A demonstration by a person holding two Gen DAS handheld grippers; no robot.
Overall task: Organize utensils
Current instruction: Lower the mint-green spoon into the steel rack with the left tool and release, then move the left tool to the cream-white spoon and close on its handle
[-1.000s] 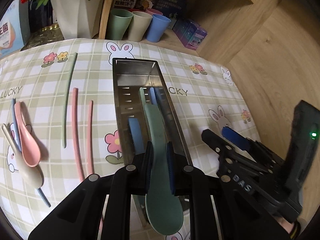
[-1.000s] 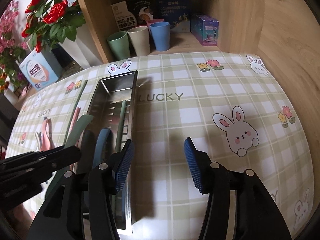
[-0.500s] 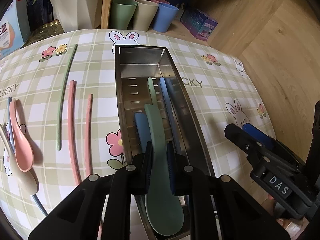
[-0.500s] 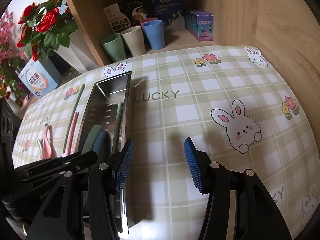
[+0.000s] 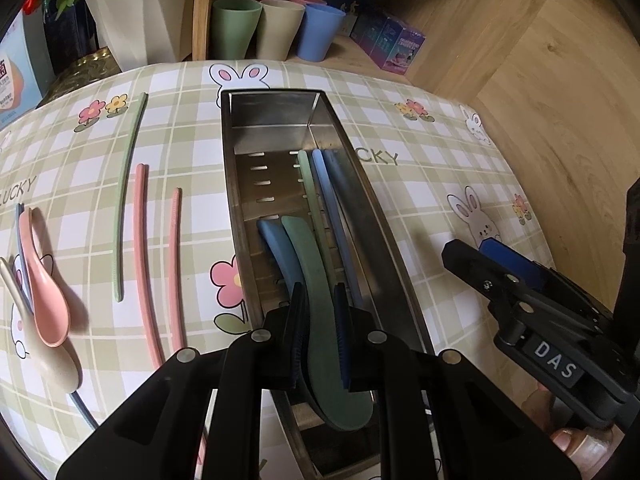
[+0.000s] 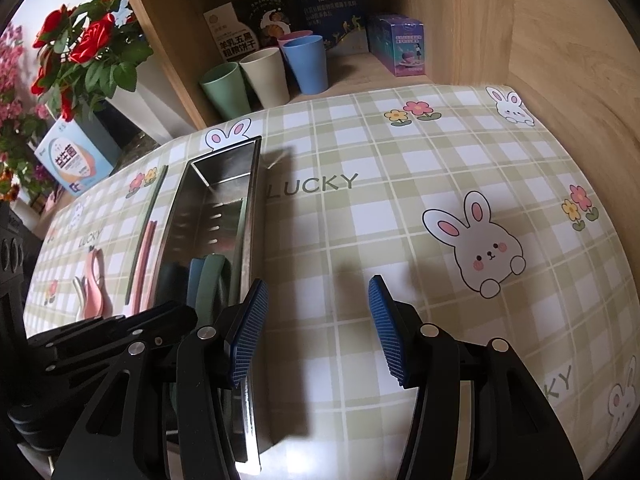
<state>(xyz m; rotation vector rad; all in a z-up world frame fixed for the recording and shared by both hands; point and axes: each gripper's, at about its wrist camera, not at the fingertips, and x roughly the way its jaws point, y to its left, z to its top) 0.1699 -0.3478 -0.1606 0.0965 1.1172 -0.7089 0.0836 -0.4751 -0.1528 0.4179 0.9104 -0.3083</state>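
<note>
My left gripper (image 5: 322,340) is shut on a green spoon (image 5: 320,316), held over the near end of the steel utensil tray (image 5: 370,216). The spoon's handle points into the tray. Inside lie a blue spoon (image 5: 280,252), a green chopstick (image 5: 310,184) and blue chopsticks (image 5: 332,192). On the cloth to the left are a green chopstick (image 5: 128,184), two pink chopsticks (image 5: 142,256), a pink spoon (image 5: 42,284) and a beige spoon (image 5: 36,344). My right gripper (image 6: 318,328) stands open above bare cloth, right of the tray (image 6: 252,216), with nothing between its fingers.
Green, beige and blue cups (image 5: 276,28) stand on a wooden shelf behind the table, with boxes (image 5: 396,46) beside them. A white flower pot (image 5: 132,20) sits at the back left. A wooden wall (image 5: 560,100) bounds the right side.
The left gripper with the green spoon has edged forward along the tray, so more of the tray shows. The right gripper has kept still and open.
</note>
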